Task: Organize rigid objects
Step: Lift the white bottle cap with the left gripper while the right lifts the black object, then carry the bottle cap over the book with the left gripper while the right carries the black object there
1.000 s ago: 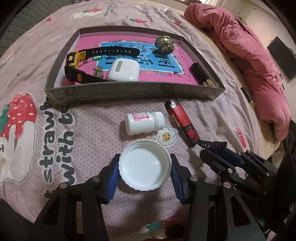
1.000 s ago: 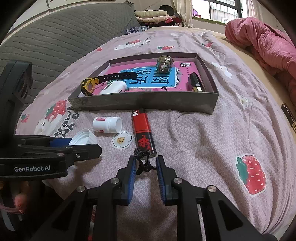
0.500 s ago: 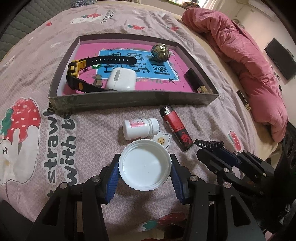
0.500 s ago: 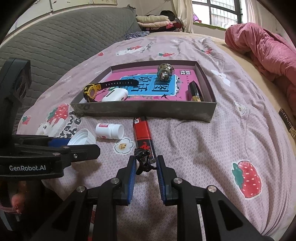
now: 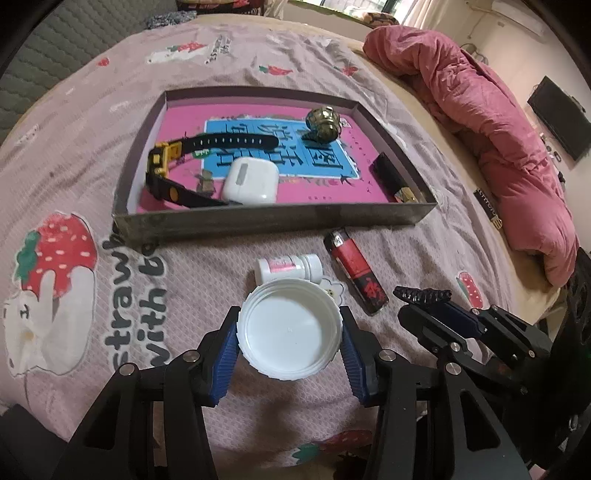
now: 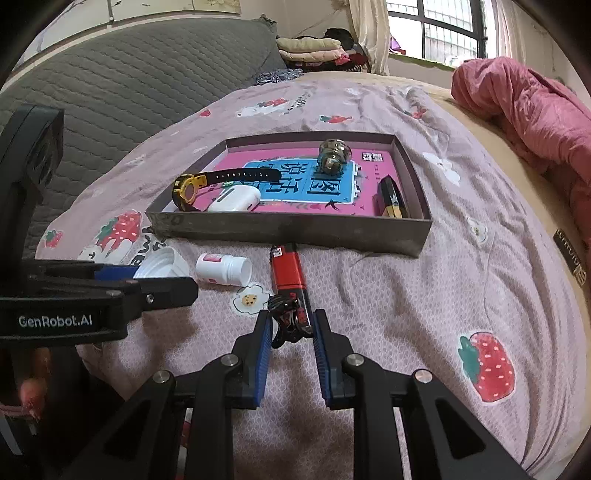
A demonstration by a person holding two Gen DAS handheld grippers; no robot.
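Both cams ride on the grippers and look forward along the fingers, tilted down at the bedspread from close up. Left wrist view sits lower and nearer, aimed at the tray from its near wall. Right wrist view looks from a bit further right, catching the sofa and window too. Both share the tray.

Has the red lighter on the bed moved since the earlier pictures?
No. The red lighter still lies with its top at the tray, beside the flower print.
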